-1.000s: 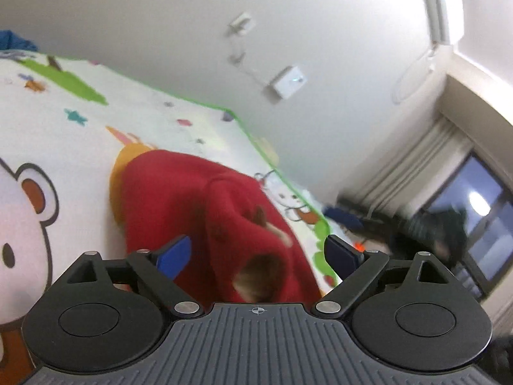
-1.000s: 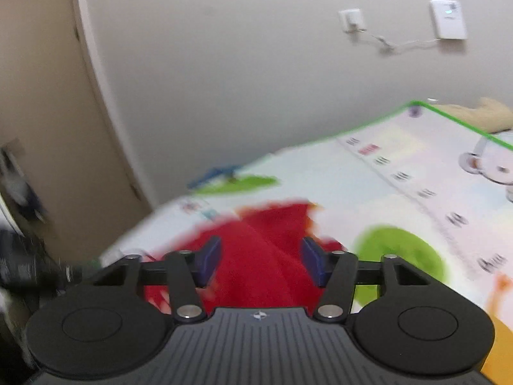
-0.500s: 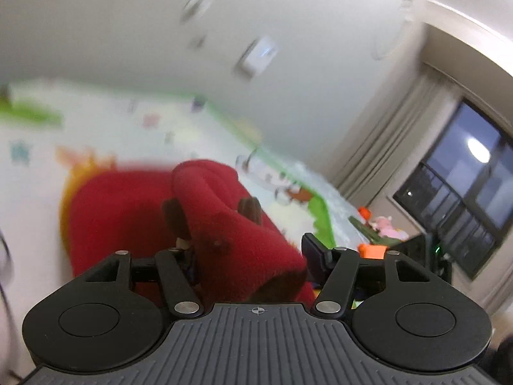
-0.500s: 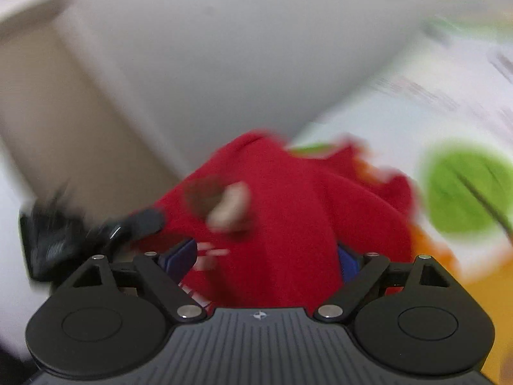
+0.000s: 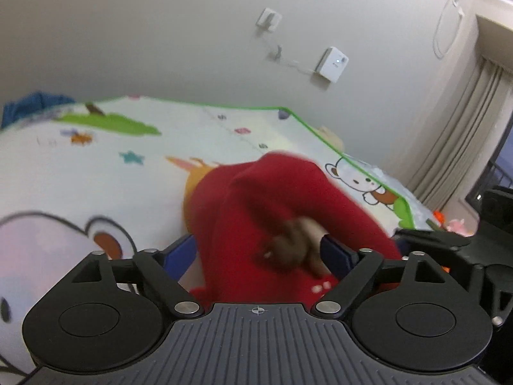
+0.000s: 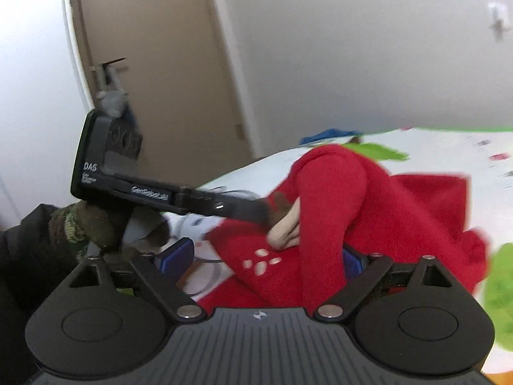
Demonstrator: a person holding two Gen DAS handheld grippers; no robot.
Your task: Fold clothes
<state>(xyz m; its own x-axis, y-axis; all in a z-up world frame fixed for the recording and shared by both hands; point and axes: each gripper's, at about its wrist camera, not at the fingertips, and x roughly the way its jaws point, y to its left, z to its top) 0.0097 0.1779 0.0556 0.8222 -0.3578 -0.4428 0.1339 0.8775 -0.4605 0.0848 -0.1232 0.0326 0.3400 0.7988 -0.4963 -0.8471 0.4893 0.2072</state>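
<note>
A cartoon play mat (image 5: 105,163) with a green border, bears, stars and trees covers the surface below the grey wall (image 5: 160,32), and the same mat (image 6: 449,154) shows in the right wrist view, running toward a beige door (image 6: 166,80). On it lies the red fleece garment (image 5: 275,199), bunched into a raised fold with a brown and cream patch near its front; from the right wrist camera the red garment (image 6: 346,211) shows the same hump, with small white marks on the flatter part below it.

The left tool (image 5: 259,253) has its 2 blue-padded fingers set wide apart, with red cloth lying in the gap between them; whether the pads press it cannot be told. Seen from the right side, this left tool (image 6: 243,210) reaches in low from the left and its tip meets the garment at the brown patch. The right tool (image 6: 266,258) also stands spread, its pads on either side of the fold, and the cloth fills the space between them.

A blue cloth (image 5: 32,106) sits at the mat's far edge. A white box (image 5: 332,64) and a plug with a cable (image 5: 268,21) hang on the wall.
</note>
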